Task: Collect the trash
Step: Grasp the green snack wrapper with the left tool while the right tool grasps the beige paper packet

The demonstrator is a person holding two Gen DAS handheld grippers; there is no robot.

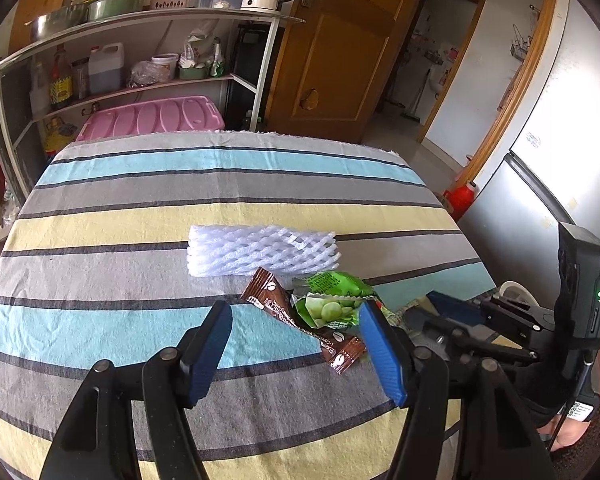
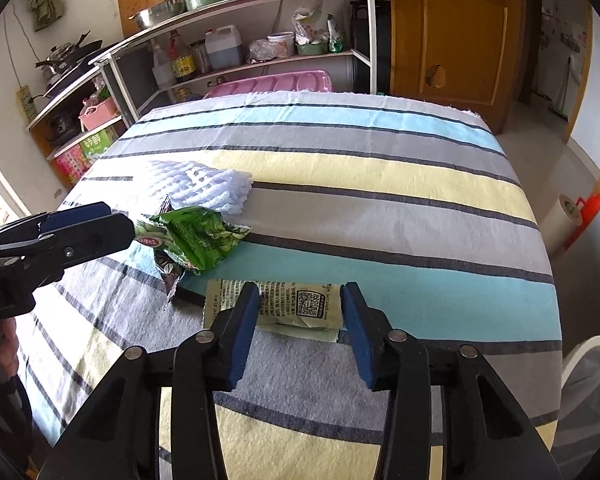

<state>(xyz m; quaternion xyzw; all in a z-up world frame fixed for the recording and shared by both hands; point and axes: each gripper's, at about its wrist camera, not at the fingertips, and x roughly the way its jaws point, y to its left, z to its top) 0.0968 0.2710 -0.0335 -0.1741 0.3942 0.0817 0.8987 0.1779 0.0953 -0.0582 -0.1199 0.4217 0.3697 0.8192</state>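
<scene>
On the striped tablecloth (image 1: 140, 216) lie a white foam fruit net (image 1: 260, 254), a brown wrapper (image 1: 300, 320) and a green snack wrapper (image 1: 332, 300). My left gripper (image 1: 296, 324) is open, with the brown and green wrappers between and just beyond its blue fingers. In the right wrist view my right gripper (image 2: 300, 304) is open and straddles a pale green packet with a QR code (image 2: 296, 306). The foam net (image 2: 204, 186) and green wrapper (image 2: 200, 236) lie to its left, next to the left gripper's finger (image 2: 88, 220).
A white bin (image 2: 588, 392) stands below the table's right edge. A metal shelf (image 1: 140, 40) with bottles, bowls and a pink box is behind the table. A wooden door (image 1: 340, 60) and a fridge (image 1: 540, 184) are at the back right.
</scene>
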